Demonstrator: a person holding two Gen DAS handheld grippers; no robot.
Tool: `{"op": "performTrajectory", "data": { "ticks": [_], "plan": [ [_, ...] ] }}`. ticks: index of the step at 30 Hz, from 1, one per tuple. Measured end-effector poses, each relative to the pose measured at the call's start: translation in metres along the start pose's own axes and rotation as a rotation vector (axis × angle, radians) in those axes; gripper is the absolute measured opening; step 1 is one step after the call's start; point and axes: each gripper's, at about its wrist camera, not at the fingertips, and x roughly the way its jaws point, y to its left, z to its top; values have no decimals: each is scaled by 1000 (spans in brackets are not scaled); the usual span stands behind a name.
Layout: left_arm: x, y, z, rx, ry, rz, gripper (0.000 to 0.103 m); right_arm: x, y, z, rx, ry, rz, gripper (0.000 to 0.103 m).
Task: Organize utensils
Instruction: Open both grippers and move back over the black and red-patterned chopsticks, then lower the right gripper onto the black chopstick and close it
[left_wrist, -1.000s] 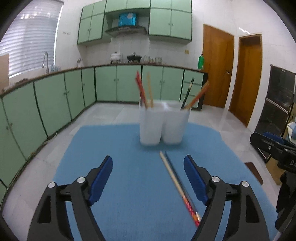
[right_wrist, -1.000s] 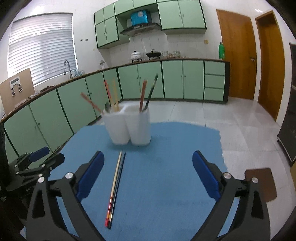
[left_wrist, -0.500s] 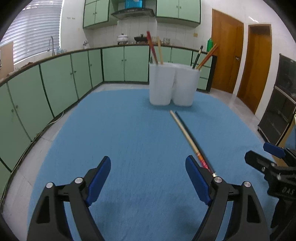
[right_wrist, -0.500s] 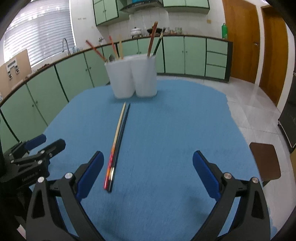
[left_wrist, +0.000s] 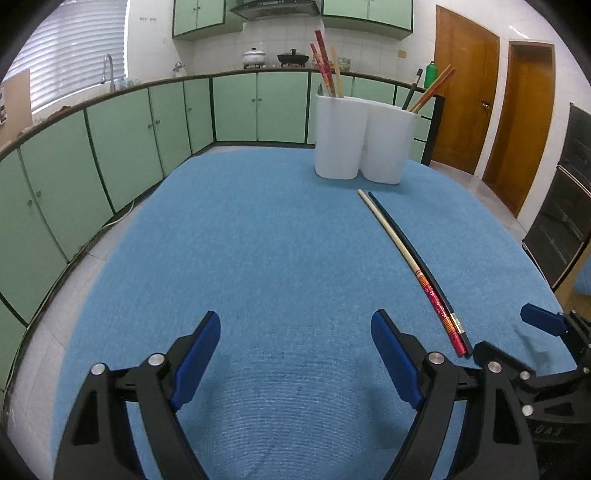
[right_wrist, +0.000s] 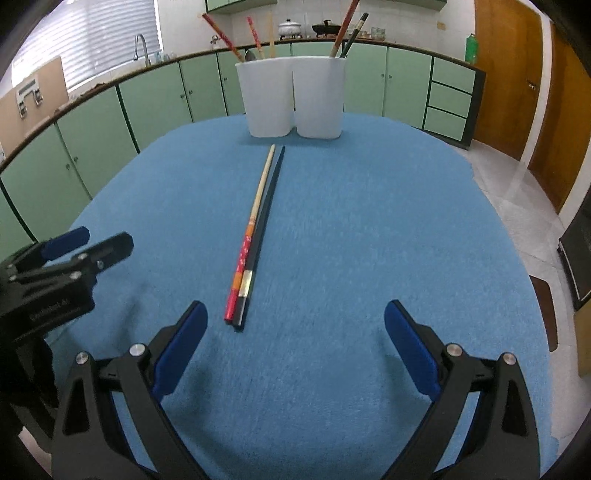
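Note:
Two chopsticks lie side by side on the blue cloth: a pale one with a red patterned end (right_wrist: 255, 218) (left_wrist: 402, 254) and a black one (right_wrist: 264, 225) (left_wrist: 417, 254). Behind them stands a white two-compartment holder (right_wrist: 291, 96) (left_wrist: 364, 144) with several chopsticks upright in it. My left gripper (left_wrist: 295, 358) hovers open over bare cloth, left of the chopsticks' near ends. My right gripper (right_wrist: 293, 347) is open too, the chopstick ends just ahead of its left finger. Nothing is between either pair of fingers.
The blue cloth (right_wrist: 369, 221) covers a round-looking table. Green kitchen cabinets (left_wrist: 110, 147) run along the left and back walls. Wooden doors (left_wrist: 465, 88) stand at the right, and a dark appliance (left_wrist: 569, 206) is beside the table's right edge.
Both grippers have dropped and tilted toward the table, so the cloth fills more of each view. The chopsticks and the holder lie where they were.

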Motion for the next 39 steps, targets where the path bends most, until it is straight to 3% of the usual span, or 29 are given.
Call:
{"op": "performTrajectory", "data": {
  "ticks": [9,16,18,23,27,32,36,39],
  "plan": [
    [3,-5,0,2,10,-3,82,3,-3,-1,-10,15,-24,92],
    [5,-7,0,3,16,0,83,10,-24,0,60,43,-70,85],
    [5,-7,-1,-1,17,3,83,8,-29,0,79,30,-33,85],
    [5,-3,-1,-15,17,12,84,5,-19,0,45,14,10,85],
    [6,-3,-1,-17,20,12,84,13,-5,1,-15,53,-26,82],
    [9,-4,-2,-13,33,10,84,16,-8,0,5,62,-46,80],
    [10,-5,-2,-13,35,10,84,14,-16,-1,42,51,-62,77],
    [11,-5,-1,-13,36,14,84,12,-16,-1,37,41,-31,68]
  ]
}}
